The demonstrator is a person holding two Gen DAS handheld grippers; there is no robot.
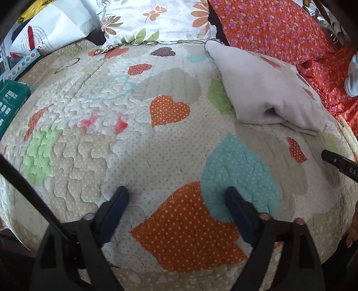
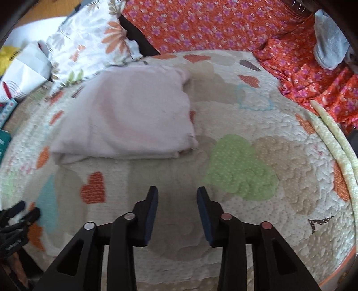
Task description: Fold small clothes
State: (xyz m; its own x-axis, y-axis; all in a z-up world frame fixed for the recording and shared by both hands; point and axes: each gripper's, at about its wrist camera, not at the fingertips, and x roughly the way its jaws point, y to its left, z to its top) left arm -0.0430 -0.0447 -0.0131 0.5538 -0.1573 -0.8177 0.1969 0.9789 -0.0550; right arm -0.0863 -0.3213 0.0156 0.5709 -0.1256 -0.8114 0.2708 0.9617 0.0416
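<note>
A pale pink folded cloth [image 1: 264, 89] lies flat on the heart-patterned quilt [image 1: 89, 145], at the right rear in the left wrist view. In the right wrist view the cloth [image 2: 132, 118] lies ahead and to the left of my right gripper [image 2: 177, 192], on the quilt [image 2: 279, 156]. My left gripper [image 1: 176, 193] is open and empty above the quilt, well short of the cloth. My right gripper is open and empty, a short way in front of the cloth's near folded edge. A tip of the right gripper shows at the right edge of the left wrist view [image 1: 340, 164].
A floral white pillow [image 1: 152, 20] and an orange flowered sheet [image 1: 279, 26] lie behind the quilt. A grey-blue garment [image 2: 331, 44] sits on the orange sheet at the far right. Boxes and a white bag [image 1: 44, 31] stand at the left.
</note>
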